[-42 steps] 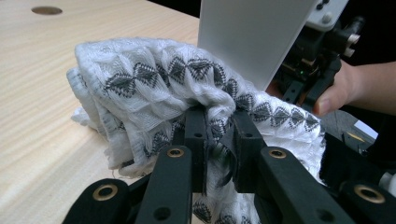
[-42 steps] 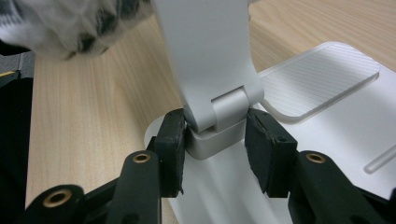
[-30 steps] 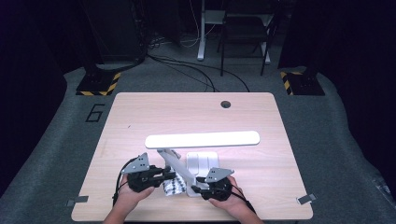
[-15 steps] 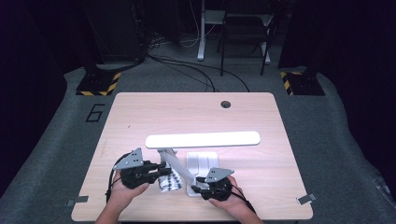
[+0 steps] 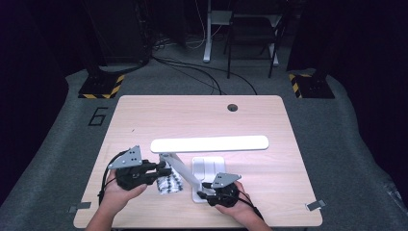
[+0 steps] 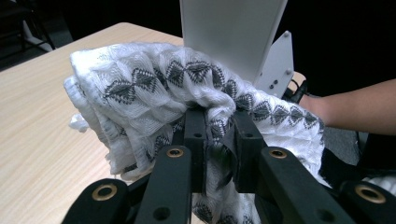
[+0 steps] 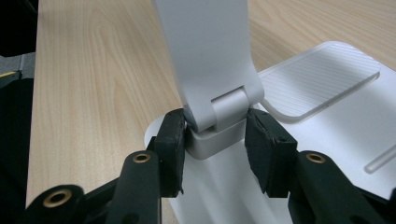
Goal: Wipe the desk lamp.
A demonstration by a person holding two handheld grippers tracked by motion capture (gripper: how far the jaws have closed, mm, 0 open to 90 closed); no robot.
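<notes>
On the near half of the pale wooden table point(image 5: 144, 120), a white desk lamp point(image 5: 209, 144) stood with its long flat head lying level across the middle, its slanted arm point(image 5: 179, 168) running down to a flat white rectangular base point(image 5: 208, 166). The left claw point(image 5: 161, 169) was clamped on a crumpled white knitted cloth with a grey diamond pattern point(image 5: 169, 183), which hung bunched just beside the lamp's arm, at its left in the high view. In the left claw's own view, the cloth point(image 6: 187, 88) bulged over and around the two black jaws, pinched tight between them, with the white lamp arm point(image 6: 233, 32) rising right behind it. The right claw point(image 5: 206, 194) sat at the near edge of the base. In its own view, its two black pads point(image 7: 170, 140) stood either side of the hinge block point(image 7: 219, 116) at the foot of the arm, the left pad touching it; whether the right pad pressed on it could not be told. A ribbed clear panel point(image 7: 317, 79) lay on the base beyond.
</notes>
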